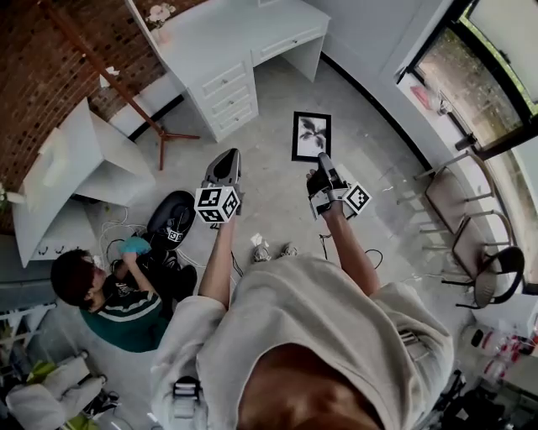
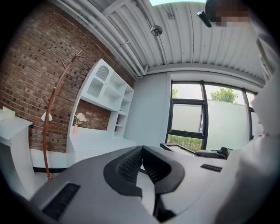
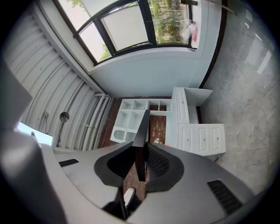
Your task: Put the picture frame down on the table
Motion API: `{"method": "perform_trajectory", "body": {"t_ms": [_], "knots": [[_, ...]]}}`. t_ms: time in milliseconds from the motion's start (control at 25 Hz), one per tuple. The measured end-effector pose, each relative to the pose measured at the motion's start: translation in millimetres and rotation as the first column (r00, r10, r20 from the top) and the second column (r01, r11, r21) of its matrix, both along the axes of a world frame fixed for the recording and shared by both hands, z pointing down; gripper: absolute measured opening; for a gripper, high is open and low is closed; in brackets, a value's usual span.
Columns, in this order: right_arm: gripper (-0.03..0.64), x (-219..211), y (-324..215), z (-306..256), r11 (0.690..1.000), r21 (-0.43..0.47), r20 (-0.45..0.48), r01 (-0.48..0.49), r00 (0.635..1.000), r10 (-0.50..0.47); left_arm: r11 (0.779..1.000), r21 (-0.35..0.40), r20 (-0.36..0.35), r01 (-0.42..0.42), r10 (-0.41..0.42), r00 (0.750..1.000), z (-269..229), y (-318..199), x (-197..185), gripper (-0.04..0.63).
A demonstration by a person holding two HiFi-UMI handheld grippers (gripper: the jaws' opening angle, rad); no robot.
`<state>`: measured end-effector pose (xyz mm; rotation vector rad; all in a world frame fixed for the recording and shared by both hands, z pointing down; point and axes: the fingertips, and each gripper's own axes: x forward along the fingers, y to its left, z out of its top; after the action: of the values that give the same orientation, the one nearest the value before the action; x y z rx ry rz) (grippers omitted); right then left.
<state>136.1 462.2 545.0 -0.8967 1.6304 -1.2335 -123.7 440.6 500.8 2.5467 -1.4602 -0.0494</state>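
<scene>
The black picture frame (image 1: 311,136) with a plant print hangs in the air over the grey floor, face up in the head view. My right gripper (image 1: 323,172) is shut on its near edge. In the right gripper view the frame (image 3: 141,131) shows edge-on, clamped between the two jaws of the right gripper (image 3: 141,162). My left gripper (image 1: 225,166) is held beside it to the left, apart from the frame, jaws pressed together with nothing between them. From the left gripper (image 2: 141,162) the frame (image 2: 178,148) shows as a dark flat edge off to the right.
A white desk with drawers (image 1: 231,46) stands ahead, a small flower vase (image 1: 160,15) on it. A second white desk (image 1: 80,159) is at the left, past a wooden coat stand (image 1: 126,92). A person (image 1: 113,290) sits on the floor at left. Chairs (image 1: 471,227) stand by the window.
</scene>
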Motion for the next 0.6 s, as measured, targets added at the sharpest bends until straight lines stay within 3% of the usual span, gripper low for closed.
{"method": "perform_trajectory", "body": {"t_ms": [600], "knots": [[0.086,45.1,-13.8,3.6,0.999,0.000,0.003,0.044,0.999,-0.044,1.000,0.003,0.019,0.031,-0.031,0.999,6.7,-1.0,46.2,0.017]]}}
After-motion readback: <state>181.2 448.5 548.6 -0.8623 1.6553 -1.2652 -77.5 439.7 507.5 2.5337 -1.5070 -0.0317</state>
